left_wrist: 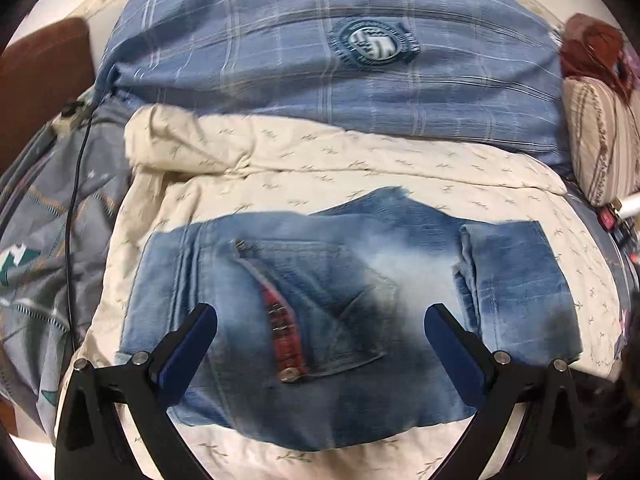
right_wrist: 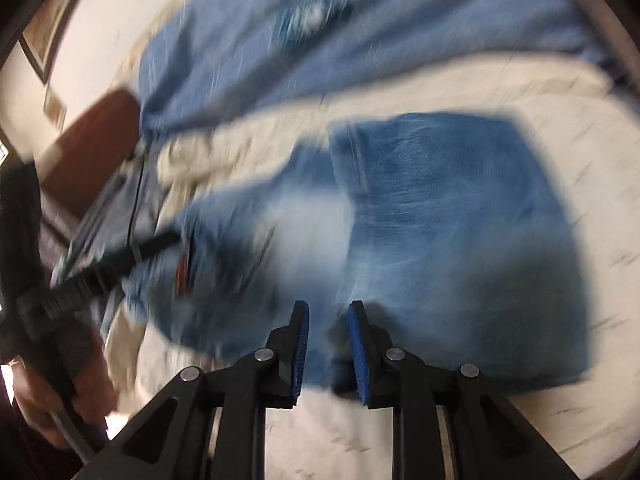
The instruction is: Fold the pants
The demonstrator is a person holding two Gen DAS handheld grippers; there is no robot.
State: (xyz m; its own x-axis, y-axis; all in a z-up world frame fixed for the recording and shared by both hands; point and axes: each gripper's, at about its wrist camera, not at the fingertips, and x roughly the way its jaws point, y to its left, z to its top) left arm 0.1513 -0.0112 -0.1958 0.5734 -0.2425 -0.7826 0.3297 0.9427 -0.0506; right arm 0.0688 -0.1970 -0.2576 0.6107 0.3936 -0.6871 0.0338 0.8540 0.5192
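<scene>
Light blue jeans point(left_wrist: 340, 280) lie folded in a compact bundle on a cream bedspread point(left_wrist: 360, 168), back pocket and a red plaid lining strip point(left_wrist: 284, 332) facing up. My left gripper point(left_wrist: 320, 320) is wide open above the pocket area, holding nothing. In the blurred right wrist view the jeans point(right_wrist: 440, 220) lie ahead. My right gripper point(right_wrist: 328, 320) has its blue fingers point(right_wrist: 300, 344) a narrow gap apart over the near edge of the jeans, with nothing between them. The left gripper point(right_wrist: 152, 246) and the hand holding it show at the left.
A blue plaid duvet point(left_wrist: 320, 60) with a round badge lies behind the bedspread. A grey patterned quilt point(left_wrist: 48, 240) with a black cable point(left_wrist: 76, 184) is at the left. A striped pillow point(left_wrist: 604, 148) and a red cloth point(left_wrist: 592, 48) are at the right. A brown headboard point(left_wrist: 40, 80) is far left.
</scene>
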